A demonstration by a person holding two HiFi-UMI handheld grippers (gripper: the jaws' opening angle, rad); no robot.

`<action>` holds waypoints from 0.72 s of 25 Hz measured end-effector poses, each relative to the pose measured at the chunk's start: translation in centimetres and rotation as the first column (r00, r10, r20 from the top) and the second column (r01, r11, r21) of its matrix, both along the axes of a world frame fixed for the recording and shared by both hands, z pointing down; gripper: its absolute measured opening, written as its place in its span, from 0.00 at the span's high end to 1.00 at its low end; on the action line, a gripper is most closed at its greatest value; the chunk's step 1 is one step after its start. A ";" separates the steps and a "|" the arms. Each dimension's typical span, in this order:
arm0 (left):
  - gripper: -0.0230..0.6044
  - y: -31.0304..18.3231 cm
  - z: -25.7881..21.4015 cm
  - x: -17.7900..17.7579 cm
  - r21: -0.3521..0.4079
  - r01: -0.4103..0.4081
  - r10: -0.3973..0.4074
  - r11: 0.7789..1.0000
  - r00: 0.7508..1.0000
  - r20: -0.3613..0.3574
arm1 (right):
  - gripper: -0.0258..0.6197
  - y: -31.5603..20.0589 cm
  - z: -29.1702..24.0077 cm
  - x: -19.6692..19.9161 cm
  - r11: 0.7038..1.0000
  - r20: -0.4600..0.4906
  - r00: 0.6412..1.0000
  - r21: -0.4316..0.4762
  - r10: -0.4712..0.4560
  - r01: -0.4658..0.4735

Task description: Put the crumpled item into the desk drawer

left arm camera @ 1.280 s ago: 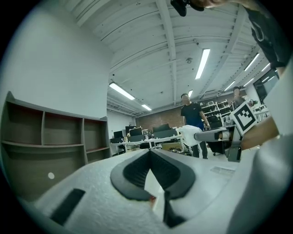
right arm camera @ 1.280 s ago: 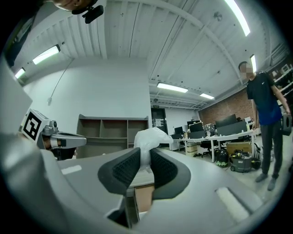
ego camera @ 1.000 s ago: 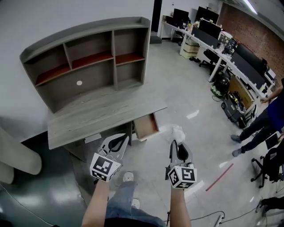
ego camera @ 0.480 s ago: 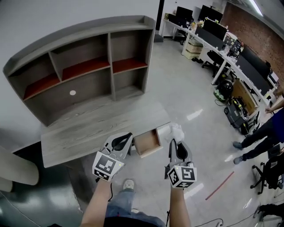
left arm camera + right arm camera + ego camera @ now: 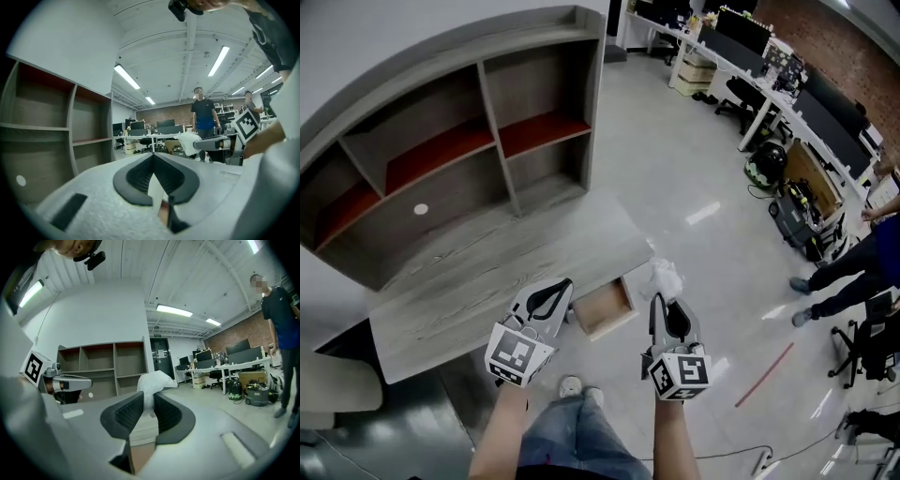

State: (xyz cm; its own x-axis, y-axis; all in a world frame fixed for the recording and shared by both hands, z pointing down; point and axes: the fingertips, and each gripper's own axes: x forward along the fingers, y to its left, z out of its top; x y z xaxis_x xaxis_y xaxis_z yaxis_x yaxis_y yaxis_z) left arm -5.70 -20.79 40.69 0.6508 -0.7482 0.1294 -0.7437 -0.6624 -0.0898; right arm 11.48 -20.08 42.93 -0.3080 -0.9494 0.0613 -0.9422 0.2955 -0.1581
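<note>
Right tongs (image 5: 662, 302) pinch the crumpled white paper wad (image 5: 665, 277) by its lower end, centre frame, just right of the open light-wood drawer (image 5: 602, 309). Left tongs (image 5: 553, 292) closed, empty. Thin grip: I'd say it could slip and miss that small drawer.

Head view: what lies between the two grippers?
The open drawer, in the head view, between the left gripper and the right gripper holding the crumpled item.
</note>
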 end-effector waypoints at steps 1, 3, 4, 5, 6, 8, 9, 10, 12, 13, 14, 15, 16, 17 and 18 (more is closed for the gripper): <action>0.98 -0.5 0.6 0.0 -0.010 0.003 -0.003 1.000 1.000 -0.002 | 0.83 -0.5 0.7 0.1 1.000 0.002 1.000 -0.012 -0.002 0.002; 0.98 -1.4 1.8 -0.1 -0.027 0.012 -0.012 1.000 1.000 -0.005 | 0.83 -1.6 2.3 0.0 0.999 0.005 1.000 -0.036 -0.010 0.010; 0.98 -1.6 2.5 -0.1 -0.037 0.015 -0.015 0.999 1.000 -0.004 | 0.83 -1.9 3.1 0.0 0.999 0.008 1.000 -0.048 -0.015 0.016; 0.98 -1.7 3.1 0.0 -0.049 0.018 -0.018 0.999 1.000 -0.002 | 0.83 -2.2 3.8 0.1 0.998 0.012 1.000 -0.059 -0.020 0.020; 0.98 -1.7 3.6 0.1 -0.060 0.022 -0.023 0.998 1.000 0.000 | 0.83 -2.3 4.5 0.3 0.997 0.016 1.000 -0.071 -0.024 0.025; 0.98 -1.8 4.4 0.3 -0.076 0.035 -0.036 0.997 0.999 -0.001 | 0.83 -2.8 6.2 0.7 0.994 0.027 0.999 -0.102 -0.033 0.035; 0.98 -1.9 4.9 0.4 -0.089 0.042 -0.042 0.995 0.999 0.001 | 0.83 -3.1 7.3 0.7 0.992 0.034 0.999 -0.122 -0.037 0.040; 0.98 -2.0 5.6 0.6 -0.104 0.046 -0.046 0.993 0.999 0.003 | 0.83 -3.3 8.6 0.8 0.988 0.040 0.998 -0.145 -0.040 0.045; 0.98 -2.2 6.3 1.3 -0.111 0.047 -0.050 0.993 0.999 -0.020 | 0.83 -3.5 11.4 1.0 0.979 0.051 0.998 -0.197 -0.043 0.052; 0.98 -2.2 6.7 1.5 -0.112 0.047 -0.052 0.993 0.998 -0.034 | 0.83 -3.4 13.2 0.9 0.972 0.055 0.998 -0.227 -0.043 0.054; 0.98 -2.2 7.6 1.5 -0.119 0.048 -0.053 0.992 0.998 -0.043 | 0.83 -3.2 15.2 0.6 0.964 0.058 0.997 -0.259 -0.044 0.057; 0.98 -2.1 8.8 1.3 -0.128 0.048 -0.054 0.991 0.997 -0.050 | 0.83 -3.0 17.5 0.1 0.954 0.058 0.997 -0.294 -0.046 0.061; 0.98 -2.0 10.0 1.1 -0.139 0.048 -0.056 0.989 0.997 -0.058 | 0.83 -3.0 19.8 -0.5 0.942 0.056 0.997 -0.329 -0.050 0.066; 0.98 -2.0 11.0 1.0 -0.150 0.046 -0.057 0.988 0.996 -0.065 | 0.83 -3.0 21.9 -1.0 0.929 0.052 0.997 -0.363 -0.058 0.073; 0.98 -1.9 12.0 1.1 -0.162 0.044 -0.056 0.986 0.996 -0.070 | 0.83 -3.2 23.9 -1.5 0.915 0.045 0.997 -0.395 -0.069 0.082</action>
State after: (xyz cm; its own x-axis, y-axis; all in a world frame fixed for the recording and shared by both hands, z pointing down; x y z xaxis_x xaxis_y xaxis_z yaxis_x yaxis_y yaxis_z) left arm -4.62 -22.69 52.65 0.6256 -0.7533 0.2027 -0.7767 -0.6259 0.0708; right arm 9.96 -23.26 66.84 -0.3854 -0.8230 0.4173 -0.9126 0.2730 -0.3044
